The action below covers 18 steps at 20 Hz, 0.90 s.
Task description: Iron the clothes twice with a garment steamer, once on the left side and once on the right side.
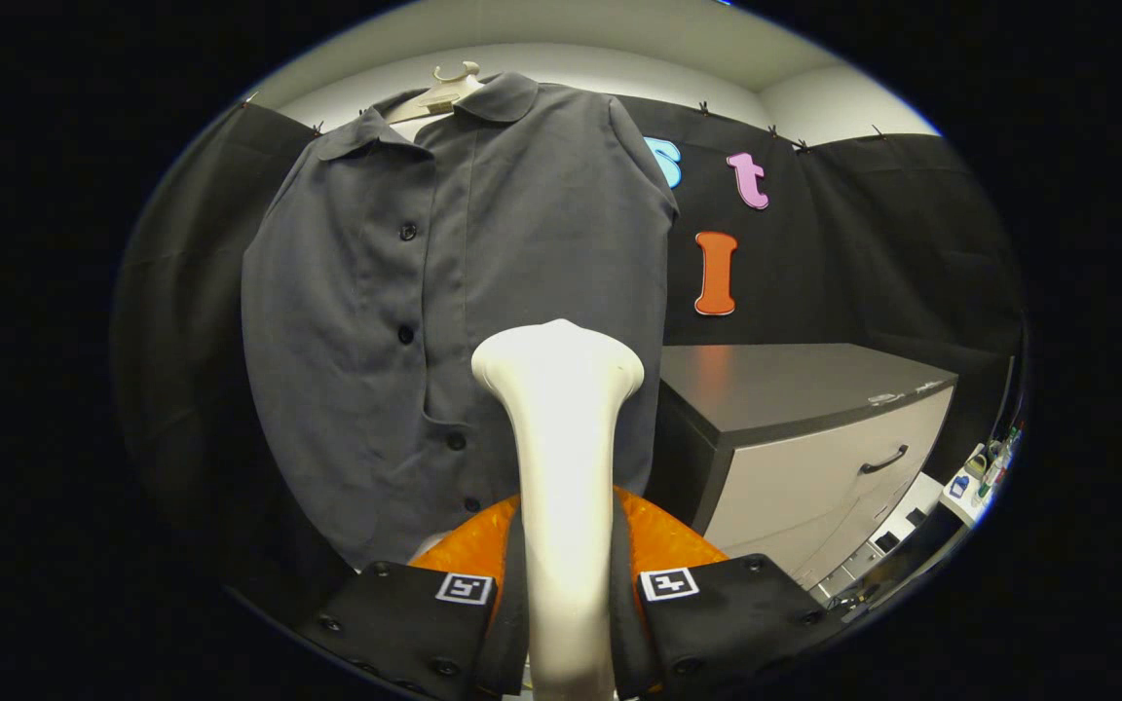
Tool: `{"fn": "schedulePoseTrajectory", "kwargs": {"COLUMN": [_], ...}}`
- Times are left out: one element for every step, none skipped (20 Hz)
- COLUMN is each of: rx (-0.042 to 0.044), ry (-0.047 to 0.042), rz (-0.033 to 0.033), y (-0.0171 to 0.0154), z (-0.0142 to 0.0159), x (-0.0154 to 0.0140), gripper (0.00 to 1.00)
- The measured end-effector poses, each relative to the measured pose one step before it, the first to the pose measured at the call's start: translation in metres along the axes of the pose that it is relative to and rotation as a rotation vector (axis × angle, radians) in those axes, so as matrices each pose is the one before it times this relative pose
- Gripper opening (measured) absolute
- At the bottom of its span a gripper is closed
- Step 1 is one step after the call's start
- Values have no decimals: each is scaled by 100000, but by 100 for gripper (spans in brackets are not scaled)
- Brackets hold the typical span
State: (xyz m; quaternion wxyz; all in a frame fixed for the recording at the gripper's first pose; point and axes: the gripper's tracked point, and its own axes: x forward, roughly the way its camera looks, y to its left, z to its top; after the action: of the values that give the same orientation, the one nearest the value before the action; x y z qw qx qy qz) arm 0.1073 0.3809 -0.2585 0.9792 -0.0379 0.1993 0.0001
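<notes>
Grey shirt (454,292) hangs flat for steaming | gripper (566,594) clenched on steamer (561,438) | head aimed at shirt's lower front

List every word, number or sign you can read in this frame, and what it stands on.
Readable text: none.
Square markers on the gripper, which is shut on the garment steamer: coded patterns, not words.
Small bottles beside the cabinet: labels too small to read.
Grey shirt beyond the steamer: no print visible.
</notes>
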Motion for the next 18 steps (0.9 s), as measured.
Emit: {"fn": "schedulePoseTrajectory", "kwargs": {"rx": [94, -20, -118, -116, -167, -319, -441, -426, -293, -291, -99, -162, -45, 153, 491, 289, -73, -165], "ry": [1140, 1208, 1290, 1372, 1394, 1503, 1598, 1486, 1244, 1348, 1214, 1011, 1498, 1472, 1051, 698, 418, 419], "rz": [-281, -213, -136, -1, 58, 135, 59, 25, 76, 153, 106, 100, -265, -130, -37, 17, -23, -151], "y": [-63, -25, -66, -150, -81, -44, 59, -7, -42, 19, -8, 55, -40, -114, -30, 8, 30, -5], "z": [-572, -523, -672, -877, -794, -721, -704, -714, -647, -641, -614, -557, -565, -784, -433, -342, -167, -167], "x": [15, -120, -1, -224, -21, -46, 0, 65, 94, 45, 146, -17, 186, 160, 42, 191, 50, -54], "gripper": [41, 41, 41, 42, 41, 41, 41, 41, 41, 41, 41, 42, 42, 41, 41, 42, 42, 42]}}
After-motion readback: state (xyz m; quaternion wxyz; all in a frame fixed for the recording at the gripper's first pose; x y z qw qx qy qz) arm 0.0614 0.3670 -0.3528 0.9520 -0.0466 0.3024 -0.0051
